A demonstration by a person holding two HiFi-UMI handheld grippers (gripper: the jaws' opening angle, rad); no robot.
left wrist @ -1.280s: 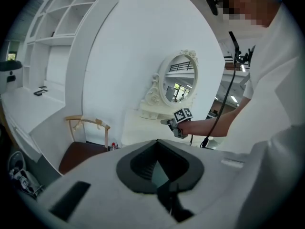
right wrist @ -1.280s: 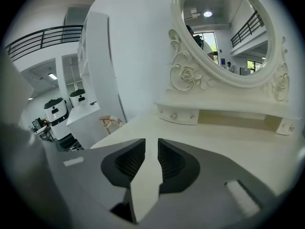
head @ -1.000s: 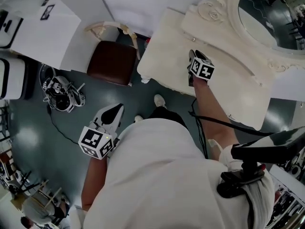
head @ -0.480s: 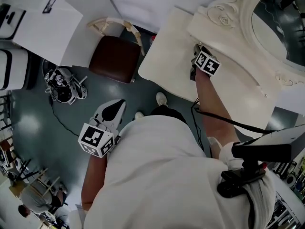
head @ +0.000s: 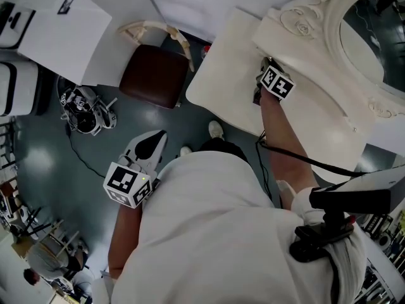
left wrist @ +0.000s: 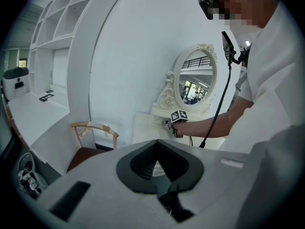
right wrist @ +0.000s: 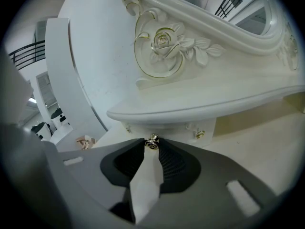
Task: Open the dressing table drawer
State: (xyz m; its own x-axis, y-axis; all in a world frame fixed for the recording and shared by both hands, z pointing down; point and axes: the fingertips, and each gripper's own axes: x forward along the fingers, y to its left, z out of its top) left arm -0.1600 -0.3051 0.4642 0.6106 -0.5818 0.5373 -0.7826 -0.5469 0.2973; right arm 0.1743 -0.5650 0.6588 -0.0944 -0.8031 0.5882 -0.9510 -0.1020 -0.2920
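Right claw, jaws just closing, pinches the small gold drawer knob at the counter's far side, while the left claw is clenched empty, near left.

Right hand-held gripper: jaws just closing, tips pinching drawer knob. Drawer front mostly hidden behind gripper body, under overhanging ledge. Head view: same jaws, knob, drawer front all hidden beneath marker cube and ledge. Mirror cut off by top, right edges. Counter near edge partly hidden by forearm, torso. Black gear on floor: too small to identify. Chair legs hidden under seat.
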